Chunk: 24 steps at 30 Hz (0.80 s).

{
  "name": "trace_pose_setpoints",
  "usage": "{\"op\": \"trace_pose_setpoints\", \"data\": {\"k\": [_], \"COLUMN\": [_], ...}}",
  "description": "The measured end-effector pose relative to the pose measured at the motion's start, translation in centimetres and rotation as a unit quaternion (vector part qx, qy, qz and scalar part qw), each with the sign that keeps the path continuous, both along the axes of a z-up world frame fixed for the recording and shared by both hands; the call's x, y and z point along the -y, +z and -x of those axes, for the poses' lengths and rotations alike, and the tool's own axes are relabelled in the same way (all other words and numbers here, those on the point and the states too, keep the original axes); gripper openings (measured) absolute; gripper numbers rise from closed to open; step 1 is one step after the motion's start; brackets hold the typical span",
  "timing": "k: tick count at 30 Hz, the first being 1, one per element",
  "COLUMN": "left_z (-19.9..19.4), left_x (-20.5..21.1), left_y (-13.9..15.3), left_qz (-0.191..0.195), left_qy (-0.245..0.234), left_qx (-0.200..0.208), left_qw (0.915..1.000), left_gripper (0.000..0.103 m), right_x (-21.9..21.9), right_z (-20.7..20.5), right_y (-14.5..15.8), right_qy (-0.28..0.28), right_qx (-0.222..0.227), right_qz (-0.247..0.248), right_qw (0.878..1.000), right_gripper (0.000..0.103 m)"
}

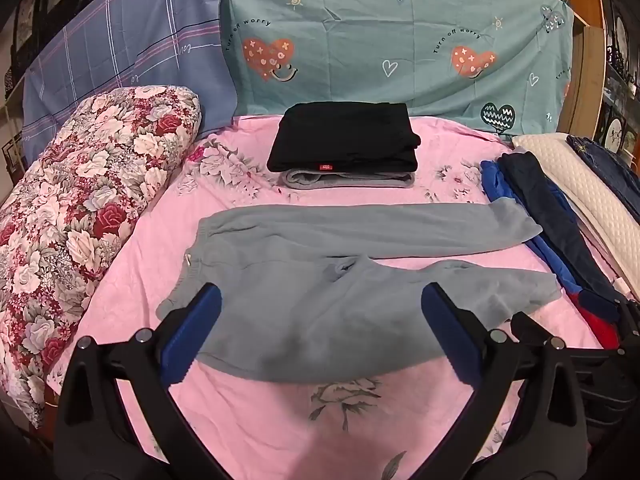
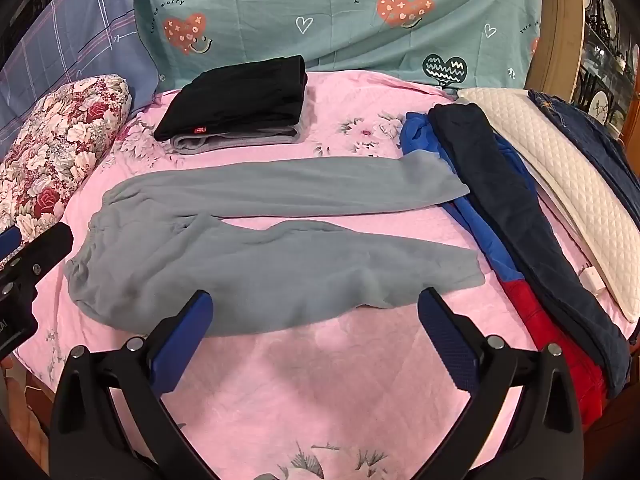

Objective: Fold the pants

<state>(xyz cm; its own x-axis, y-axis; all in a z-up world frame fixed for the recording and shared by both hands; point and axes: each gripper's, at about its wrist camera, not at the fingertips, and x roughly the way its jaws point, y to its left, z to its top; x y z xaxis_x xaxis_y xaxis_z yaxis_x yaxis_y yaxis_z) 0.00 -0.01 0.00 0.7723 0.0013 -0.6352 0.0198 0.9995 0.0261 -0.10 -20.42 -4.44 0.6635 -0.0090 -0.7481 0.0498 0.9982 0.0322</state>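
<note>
Left claw: the left gripper (image 1: 320, 332), black-framed with blue pads, hangs spread to its widest above the near edge of the grey pants, pinching nothing; whether the pads brush the cloth cannot be told.
Right claw: the right gripper (image 2: 316, 336) is likewise spread wide and empty, tilted down over the lower leg of the same garment.
Garment: the soft grey fleece sweatpants (image 1: 328, 280) lie flat across the pink floral bedsheet (image 1: 248, 420), waistband to the left, both legs running right and slightly apart, still unfolded.
Leg ends: the far cuff (image 2: 436, 184) rests on the strewn blue, navy and red clothes (image 2: 496, 208) along the right side.
Stack: a folded black garment (image 1: 344, 136) sits on a folded grey one near the teal heart-print sheet (image 1: 400, 40), well clear of the work.
Bedding: a rolled red-and-white floral quilt (image 1: 80, 200) lies at the left; a white quilted pillow (image 2: 560, 184) lies at the right.
Risk, snagging: a grasp at the cuffs could likely catch the blue clothing underneath and drag it along.
Risk, single layer: pinching only the top layer of fleece could let the leg twist or bunch.
Risk, uneven lift: should one claw close deeper than the other, the legs may land askew, leaving a crooked fold.
Risk, sheet: a low pinch could gather the pink sheet too.
</note>
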Motion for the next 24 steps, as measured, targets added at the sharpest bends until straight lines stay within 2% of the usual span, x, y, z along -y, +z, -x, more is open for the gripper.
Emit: {"op": "trace_pose_setpoints", "data": {"k": [24], "left_z": [-0.33], "left_x": [0.58], "left_y": [-0.33], "left_qz": [-0.003], "left_qy": [-0.004], "left_qx": [-0.006], "left_qw": [1.0000], "left_gripper": [0.101], "right_x": [0.11], "right_z": [0.00], "right_y": [0.30], "right_qy": [0.001], "right_qx": [-0.004], "right_qz": [-0.002], "right_qw": [1.000], "right_gripper": [0.102]}}
